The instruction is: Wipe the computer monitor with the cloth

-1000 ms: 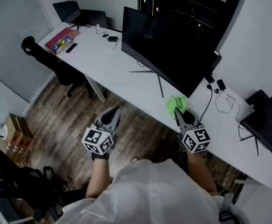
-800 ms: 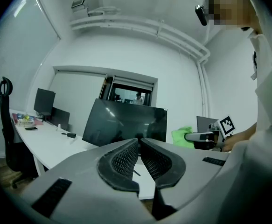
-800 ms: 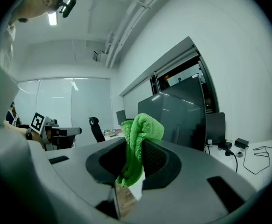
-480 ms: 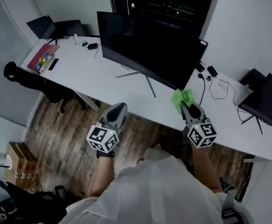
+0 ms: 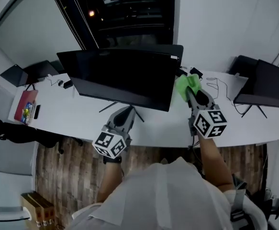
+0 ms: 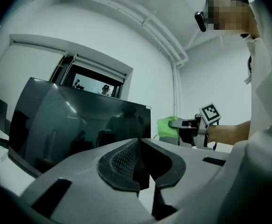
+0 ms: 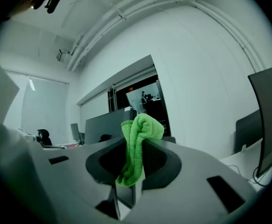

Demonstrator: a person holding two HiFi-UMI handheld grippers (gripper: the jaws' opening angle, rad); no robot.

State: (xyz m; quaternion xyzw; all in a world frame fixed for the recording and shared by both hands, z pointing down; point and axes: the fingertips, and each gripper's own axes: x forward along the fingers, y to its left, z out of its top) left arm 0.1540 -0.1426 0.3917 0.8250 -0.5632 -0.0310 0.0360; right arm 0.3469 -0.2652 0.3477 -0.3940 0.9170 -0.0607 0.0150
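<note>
A wide black computer monitor (image 5: 122,78) stands on the white desk (image 5: 72,114), screen dark; the left gripper view shows it too, as the monitor (image 6: 80,125). My right gripper (image 5: 193,91) is shut on a green cloth (image 5: 188,85) and hangs just off the monitor's right edge. In the right gripper view the cloth (image 7: 138,141) is bunched between the jaws. My left gripper (image 5: 125,115) is shut and holds nothing, below the monitor's lower edge near its stand.
A second dark monitor (image 5: 263,85) stands at the desk's right end, with cables (image 5: 220,87) lying beside it. A laptop (image 5: 22,74) and a red box (image 5: 27,105) sit at the left end. An office chair (image 5: 15,131) stands below the desk's left part.
The view has swung so the monitor now faces me head on. My right gripper has carried the cloth up beside the monitor's right edge. The left gripper rose toward the screen's lower edge.
</note>
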